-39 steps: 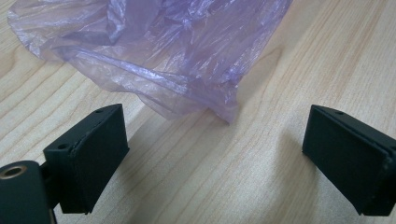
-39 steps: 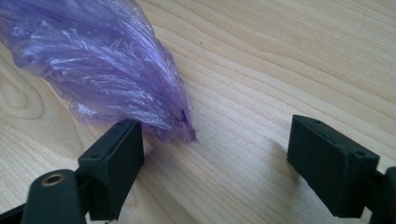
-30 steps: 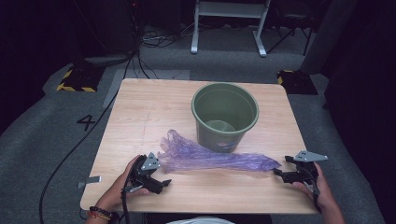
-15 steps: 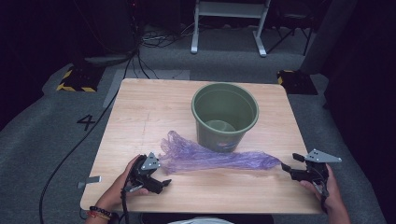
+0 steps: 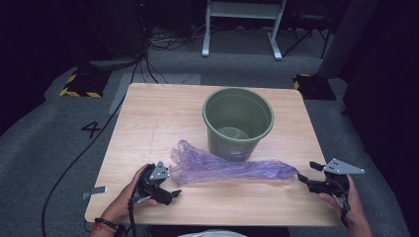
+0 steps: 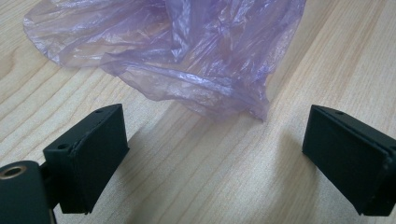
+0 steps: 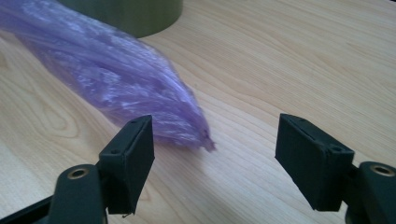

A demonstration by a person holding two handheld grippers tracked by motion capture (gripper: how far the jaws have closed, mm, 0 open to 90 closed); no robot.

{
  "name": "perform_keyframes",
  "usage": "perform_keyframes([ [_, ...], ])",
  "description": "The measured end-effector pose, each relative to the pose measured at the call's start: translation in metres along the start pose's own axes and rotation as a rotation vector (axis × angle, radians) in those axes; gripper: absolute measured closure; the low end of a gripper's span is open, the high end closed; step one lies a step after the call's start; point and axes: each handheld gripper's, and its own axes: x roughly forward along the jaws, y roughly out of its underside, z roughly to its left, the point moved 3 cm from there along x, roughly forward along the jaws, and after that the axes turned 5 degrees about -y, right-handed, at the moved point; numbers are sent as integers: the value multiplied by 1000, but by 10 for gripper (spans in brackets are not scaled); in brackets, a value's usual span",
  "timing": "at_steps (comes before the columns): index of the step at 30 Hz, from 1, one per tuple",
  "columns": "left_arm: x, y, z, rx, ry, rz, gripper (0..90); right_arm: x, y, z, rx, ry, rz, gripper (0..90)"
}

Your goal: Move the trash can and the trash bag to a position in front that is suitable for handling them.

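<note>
My left gripper (image 5: 174, 192) rests at the near left of the wooden table (image 5: 163, 111), just beside the wide, crumpled end of a purple plastic bag (image 5: 222, 168). In the left gripper view its jaws stand wide apart with bare wood between them, and the bag's (image 6: 187, 51) loose edge lies a little beyond the tips, not touching either pad.

My right gripper (image 5: 302, 178) is at the near right, pointing left toward the bag's narrow, gathered tail. Its jaws are wide as well; they have just been closing a little, and nothing is between the pads. In the right gripper view the pointed tip of the bag (image 7: 116, 88) ends just ahead of the left jaw and apart from both of them.

The bag lies flat across the near part of the table, stretched left to right between my two grippers. Its middle runs along the near side of a green bucket (image 5: 238, 123), which stands upright a little right of the table's centre. In the high view the bag seems to touch the bucket's foot, though I cannot tell for certain.
</note>
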Motion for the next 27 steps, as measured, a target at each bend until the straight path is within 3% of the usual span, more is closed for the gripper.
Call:
perform_keyframes([
  [5,0,0,0,0,0,-1,64,1,-17,11,-14,-10,-50,283],
  [10,0,0,0,0,0,0,64,9,-30,20,-46,-23,-51,263],
  [18,0,0,0,1,0,-1,64,23,-50,30,-54,-39,-69,240],
  [27,0,0,0,0,1,-1,64,56,-77,38,-57,-65,-76,237],
])
